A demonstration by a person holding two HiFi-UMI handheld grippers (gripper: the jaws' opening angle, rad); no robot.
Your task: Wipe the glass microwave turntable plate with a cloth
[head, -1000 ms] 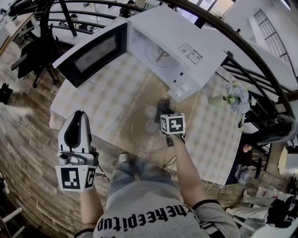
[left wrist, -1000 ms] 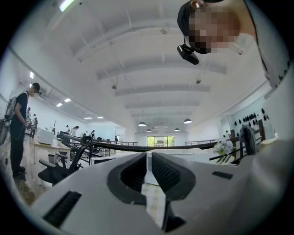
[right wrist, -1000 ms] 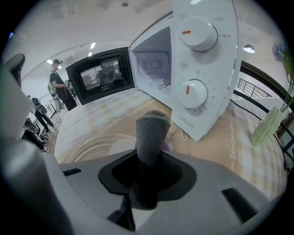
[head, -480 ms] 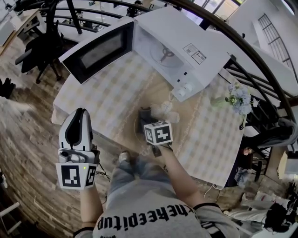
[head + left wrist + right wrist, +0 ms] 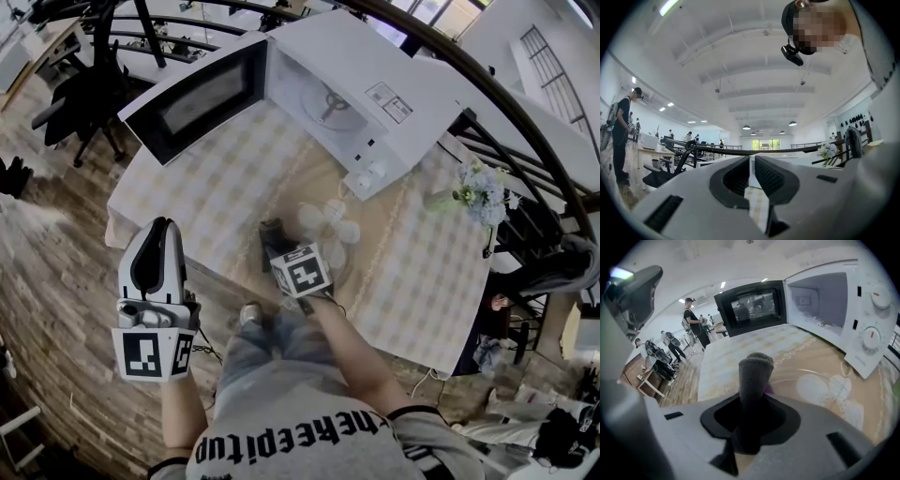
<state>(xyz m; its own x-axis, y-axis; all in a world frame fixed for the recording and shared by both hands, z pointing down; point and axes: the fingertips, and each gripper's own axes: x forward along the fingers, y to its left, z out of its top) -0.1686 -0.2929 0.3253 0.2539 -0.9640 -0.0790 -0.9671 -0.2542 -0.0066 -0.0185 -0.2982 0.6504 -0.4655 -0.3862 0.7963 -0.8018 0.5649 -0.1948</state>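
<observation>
Left tongs (image 5: 161, 228) off the bench's (image 5: 216, 187) near-left corner, raised, pads all but together, nothing between. Further right, right tongs (image 5: 277, 246) clamped on a rolled dark cloth (image 5: 271, 231), its end over the left rim of the glass plate (image 5: 333, 246), flat on the bench before the open microwave (image 5: 375, 103); contact unclear. Press the cloth end down lightly, sweep overlapping arcs from rim to centre, and probably brace the rim with the left tongs should the plate skate.
</observation>
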